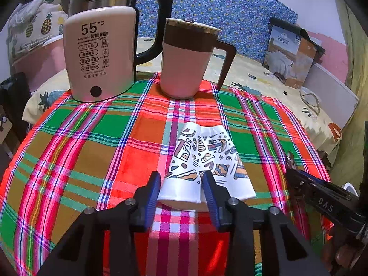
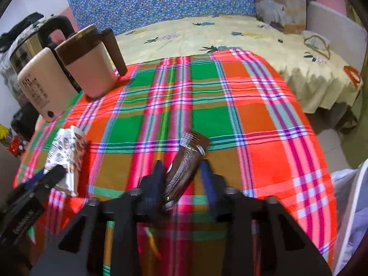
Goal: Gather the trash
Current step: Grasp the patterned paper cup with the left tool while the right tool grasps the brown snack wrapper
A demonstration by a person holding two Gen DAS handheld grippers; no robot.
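Only right wrist view shows brown wrapper (image 2: 186, 168) between claw (image 2: 181, 174).

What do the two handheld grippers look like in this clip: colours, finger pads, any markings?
Both match: the left gripper and right gripper have black angular bodies with round silver screw heads, and two ribbed blue finger pads. Pale embossed lettering marks each body's side, seen from the other camera. No cables show; no sleeve is visible.
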